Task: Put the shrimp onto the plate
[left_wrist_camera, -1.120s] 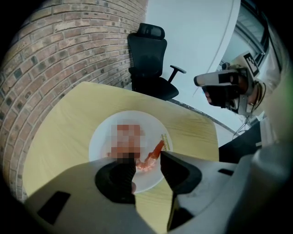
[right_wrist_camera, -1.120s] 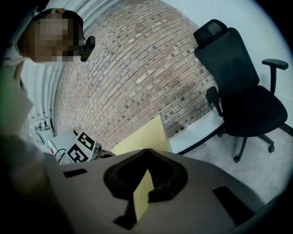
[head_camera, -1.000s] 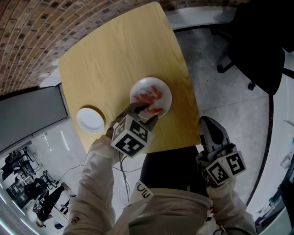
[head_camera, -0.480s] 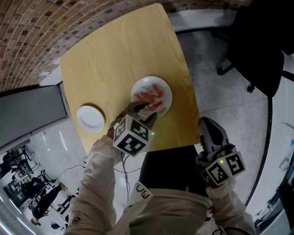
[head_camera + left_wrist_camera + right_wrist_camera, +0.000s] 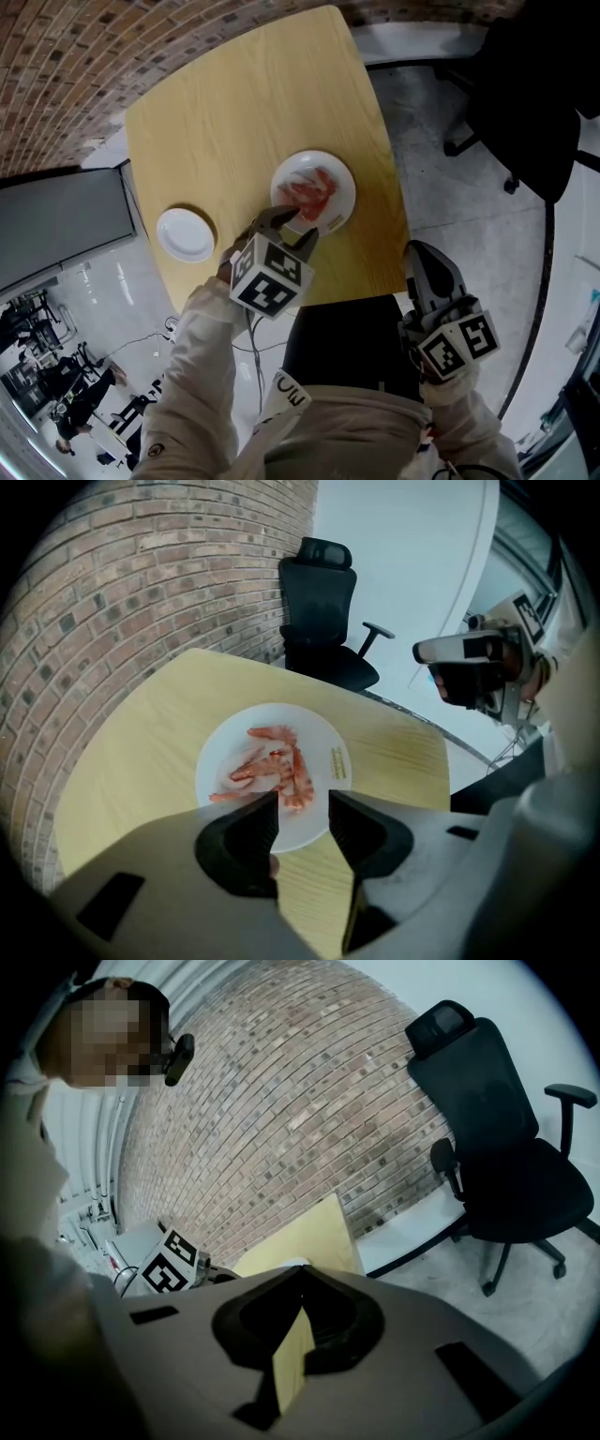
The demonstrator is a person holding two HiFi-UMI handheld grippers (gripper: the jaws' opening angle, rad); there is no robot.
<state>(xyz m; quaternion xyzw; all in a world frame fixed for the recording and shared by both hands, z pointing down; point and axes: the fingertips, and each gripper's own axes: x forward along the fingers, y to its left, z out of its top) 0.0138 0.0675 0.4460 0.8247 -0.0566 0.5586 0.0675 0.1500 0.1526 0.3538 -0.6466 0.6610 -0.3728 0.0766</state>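
Note:
Several pink-red shrimp (image 5: 312,190) (image 5: 274,766) lie in a heap on a white plate (image 5: 343,178) (image 5: 220,757) near the right side of the wooden table (image 5: 234,103). My left gripper (image 5: 295,223) (image 5: 302,808) hovers just short of that plate's near rim, open, with nothing between its dark fingers (image 5: 246,829). A smaller white plate (image 5: 185,234) sits empty near the table's left edge. My right gripper (image 5: 422,255) (image 5: 300,1277) hangs off the table's near right corner, above the floor. It is shut, with nothing in it.
A black office chair (image 5: 530,89) (image 5: 492,1138) stands on the grey floor to the right of the table. A brick wall (image 5: 84,56) runs behind the table. A grey panel (image 5: 56,225) lies to the left. The right gripper (image 5: 469,663) shows at the upper right of the left gripper view.
The head view has drifted a little, so table and plates sit slightly higher and to the right. Both grippers keep their places and jaw openings.

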